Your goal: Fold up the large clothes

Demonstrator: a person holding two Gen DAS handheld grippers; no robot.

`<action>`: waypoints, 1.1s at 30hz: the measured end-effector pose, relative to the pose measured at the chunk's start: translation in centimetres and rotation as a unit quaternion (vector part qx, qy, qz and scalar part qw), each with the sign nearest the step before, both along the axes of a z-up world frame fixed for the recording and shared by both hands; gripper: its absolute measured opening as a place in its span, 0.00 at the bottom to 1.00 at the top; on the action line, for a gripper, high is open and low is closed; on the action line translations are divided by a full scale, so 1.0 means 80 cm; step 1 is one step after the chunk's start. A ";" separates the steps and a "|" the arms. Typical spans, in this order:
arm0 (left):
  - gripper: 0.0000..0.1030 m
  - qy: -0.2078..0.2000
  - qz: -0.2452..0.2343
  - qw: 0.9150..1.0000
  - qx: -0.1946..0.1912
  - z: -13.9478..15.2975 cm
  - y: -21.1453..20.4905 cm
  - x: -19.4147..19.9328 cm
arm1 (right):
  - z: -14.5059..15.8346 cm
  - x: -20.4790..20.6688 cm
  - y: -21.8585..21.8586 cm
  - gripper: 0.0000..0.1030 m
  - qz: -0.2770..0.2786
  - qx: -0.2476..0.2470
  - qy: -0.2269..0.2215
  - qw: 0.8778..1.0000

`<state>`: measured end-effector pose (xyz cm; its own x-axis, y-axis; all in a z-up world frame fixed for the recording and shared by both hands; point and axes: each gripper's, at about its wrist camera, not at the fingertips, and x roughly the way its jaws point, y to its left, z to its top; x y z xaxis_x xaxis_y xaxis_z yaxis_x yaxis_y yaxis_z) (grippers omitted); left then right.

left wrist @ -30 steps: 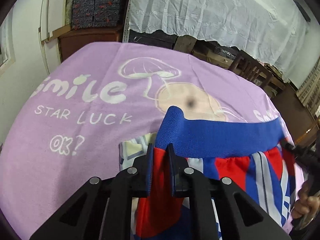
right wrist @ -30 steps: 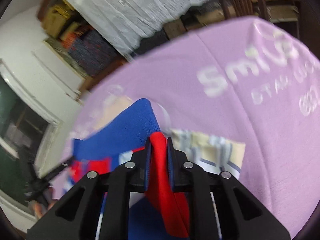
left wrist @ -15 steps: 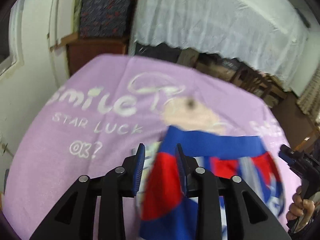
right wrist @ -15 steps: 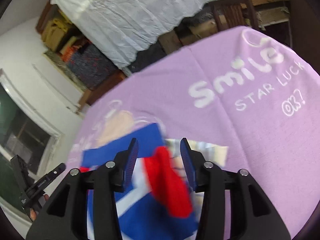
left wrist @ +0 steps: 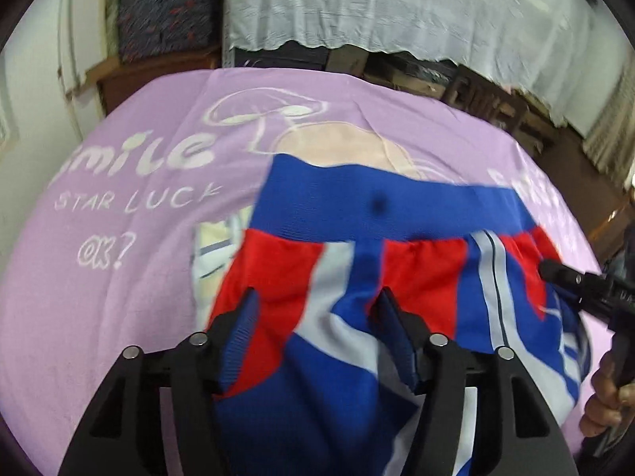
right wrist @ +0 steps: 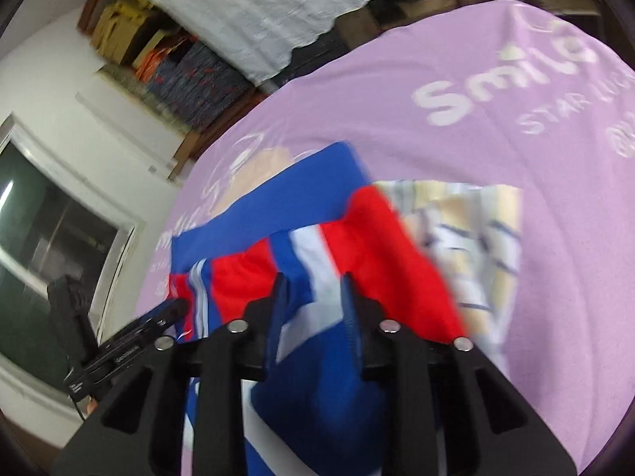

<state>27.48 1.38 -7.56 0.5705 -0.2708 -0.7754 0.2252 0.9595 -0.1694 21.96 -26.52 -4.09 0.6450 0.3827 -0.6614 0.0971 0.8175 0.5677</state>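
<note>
The garment (left wrist: 357,277), red, blue and white, is lying on the purple sheet (left wrist: 139,277), partly over a folded striped cloth (right wrist: 468,230). Both grippers, left (left wrist: 313,337) and right (right wrist: 313,309), are hovering with jaws apart, holding nothing, likely positioning for another fold.

Smooth, faintly shiny cloth shorts (left wrist: 357,277) with a ribbed waistband lie on a matt, soft-napped purple blanket (left wrist: 119,182).

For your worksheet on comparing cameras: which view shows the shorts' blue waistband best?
The left wrist view: the blue waistband stretches nearly end to end across it. The right wrist view shows the band slanted, blurred and shorter.
</note>
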 end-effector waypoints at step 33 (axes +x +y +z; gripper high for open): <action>0.55 -0.059 -0.004 0.998 -0.009 0.068 -0.008 -0.123 | 0.004 -0.176 -0.021 0.47 -0.030 0.103 -0.014 0.994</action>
